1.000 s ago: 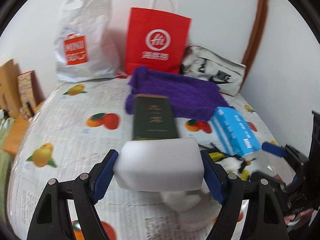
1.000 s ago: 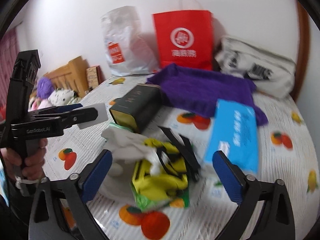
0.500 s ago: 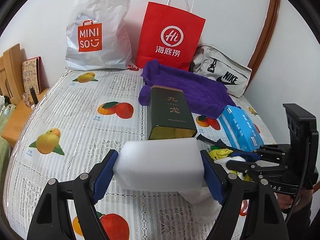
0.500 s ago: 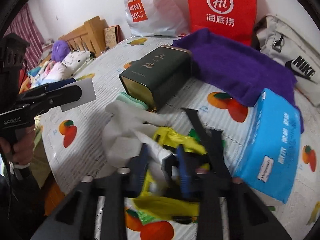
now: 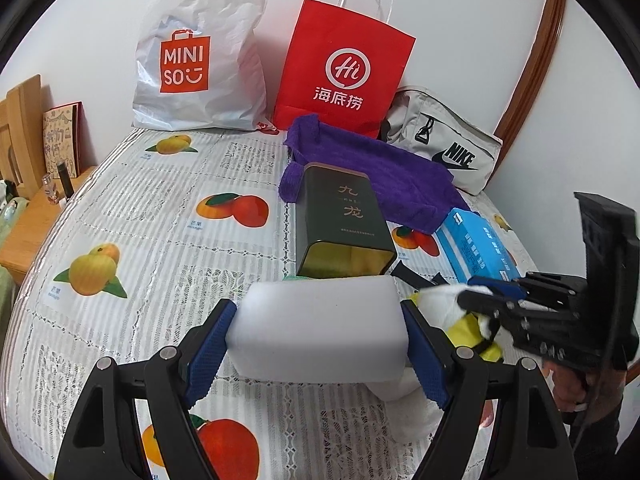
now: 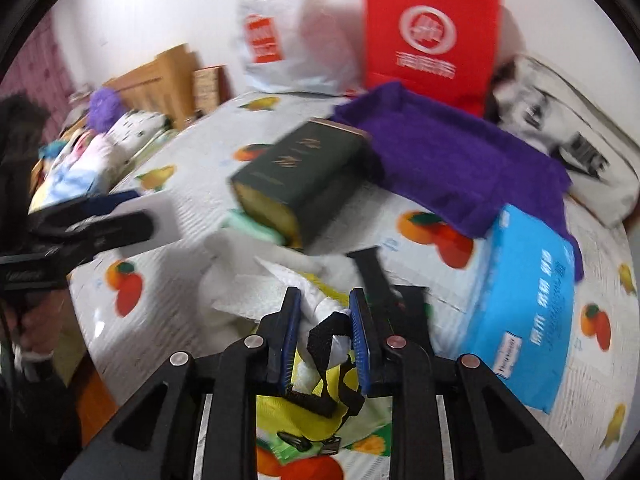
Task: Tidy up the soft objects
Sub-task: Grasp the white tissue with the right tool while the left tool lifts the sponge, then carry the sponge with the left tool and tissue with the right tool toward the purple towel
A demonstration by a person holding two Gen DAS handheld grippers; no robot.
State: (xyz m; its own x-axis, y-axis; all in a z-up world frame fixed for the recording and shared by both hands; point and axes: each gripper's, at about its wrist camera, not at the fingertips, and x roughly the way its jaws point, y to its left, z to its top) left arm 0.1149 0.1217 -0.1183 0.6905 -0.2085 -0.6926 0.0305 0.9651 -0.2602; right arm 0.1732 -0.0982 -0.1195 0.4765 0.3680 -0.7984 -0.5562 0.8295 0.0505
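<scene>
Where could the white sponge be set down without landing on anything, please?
Bare tablecloth lies left of the green tin, below the Miniso bag. Right of the tin is crowded: purple towel, blue tissue pack, white-and-yellow pile.

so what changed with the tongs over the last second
The right tongs went from wide open above the pile to shut on the white cloth and its black strap. The left tongs kept hold of the white foam block; the green tin stayed put.

"MINISO" on white plastic bag, "Hi 海底捞" on red paper bag, "NIKE" on grey pouch, "九龙" on green tin
</scene>
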